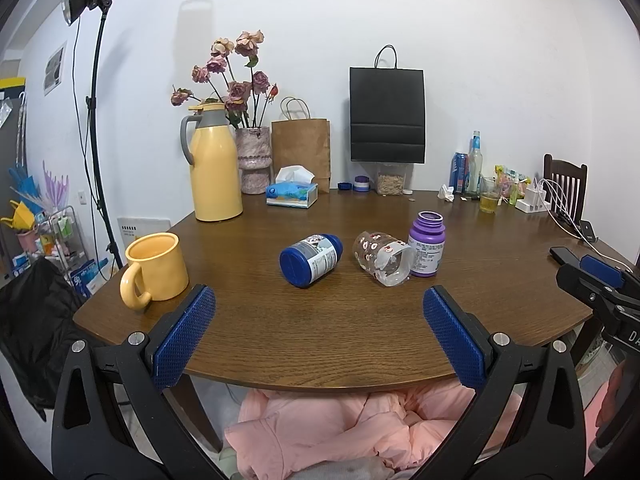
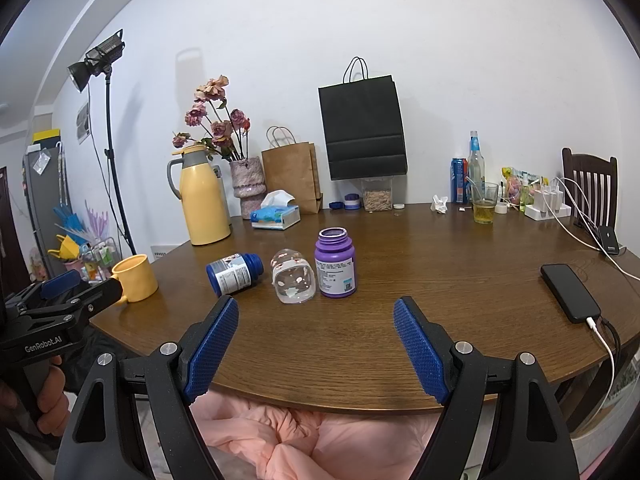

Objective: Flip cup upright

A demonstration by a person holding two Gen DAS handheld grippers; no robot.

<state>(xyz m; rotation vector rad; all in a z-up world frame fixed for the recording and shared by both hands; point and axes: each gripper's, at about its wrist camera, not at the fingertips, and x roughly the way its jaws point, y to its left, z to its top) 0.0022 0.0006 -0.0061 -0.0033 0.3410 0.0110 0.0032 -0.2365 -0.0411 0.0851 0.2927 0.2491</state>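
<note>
Left wrist view: left gripper (image 1: pixel 319 307) jaws spread wide, holding nothing, over the worktop's (image 1: pixel 320 340) near edge. Clear patterned cup (image 1: pixel 382 258) lies on its side mid-worktop, just beside the purple bottle (image 1: pixel 426 245).

Right wrist view: right gripper (image 2: pixel 316 318) jaws spread too, cup (image 2: pixel 293 276) straight ahead, between the purple bottle and the tipped blue bottle (image 2: pixel 234 273).

My left gripper (image 1: pixel 319 304): matte black plastic frame, two fingers faced with blue cross-hatched pads (image 1: pixel 185 332), a round silver screw head at each finger joint, teardrop cut-outs in the arms. My right gripper (image 2: pixel 316 322): same build, same blue pads (image 2: pixel 421 350) and silver screws. White "GenRobot.AI" lettering on the left unit's black body, seen from the right wrist. Bare skin of my left hand (image 2: pixel 50 402) on the handle.
</note>
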